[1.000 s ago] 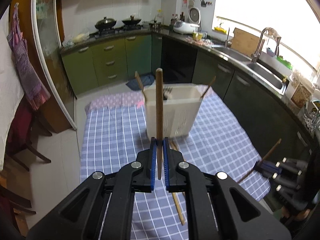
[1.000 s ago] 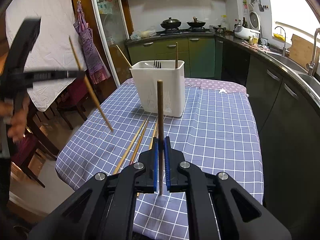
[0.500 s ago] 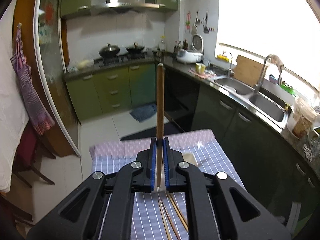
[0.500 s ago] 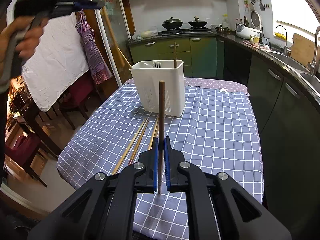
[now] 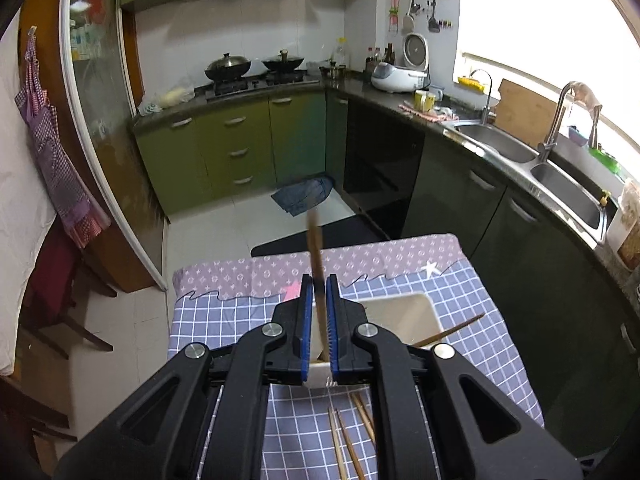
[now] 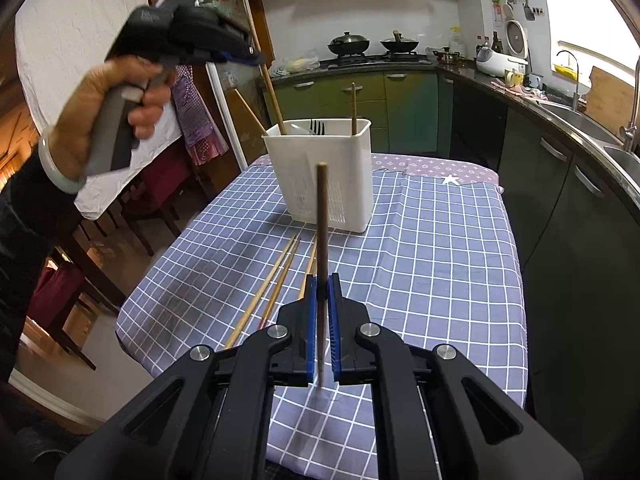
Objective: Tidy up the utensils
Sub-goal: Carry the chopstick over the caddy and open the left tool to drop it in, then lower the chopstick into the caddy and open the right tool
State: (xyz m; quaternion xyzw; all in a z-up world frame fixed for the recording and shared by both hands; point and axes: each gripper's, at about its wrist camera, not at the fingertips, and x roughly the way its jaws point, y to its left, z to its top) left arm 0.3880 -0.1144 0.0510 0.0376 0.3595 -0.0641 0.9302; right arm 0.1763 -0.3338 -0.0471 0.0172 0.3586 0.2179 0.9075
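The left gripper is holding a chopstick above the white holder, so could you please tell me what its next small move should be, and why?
Probably open the left gripper so its chopstick drops in. Seen from the right wrist, the chopstick's lower end already sits inside the holder, while the fingers are clamped on it.

My left gripper [image 5: 319, 312] pinches a brown chopstick [image 5: 316, 248] above the white utensil holder [image 5: 424, 312] on the checked tablecloth [image 5: 472, 292], its blurred tip perhaps tilting left, while another chopstick [image 5: 452, 330] leans from the holder and loose chopsticks [image 5: 352, 436] lie below.
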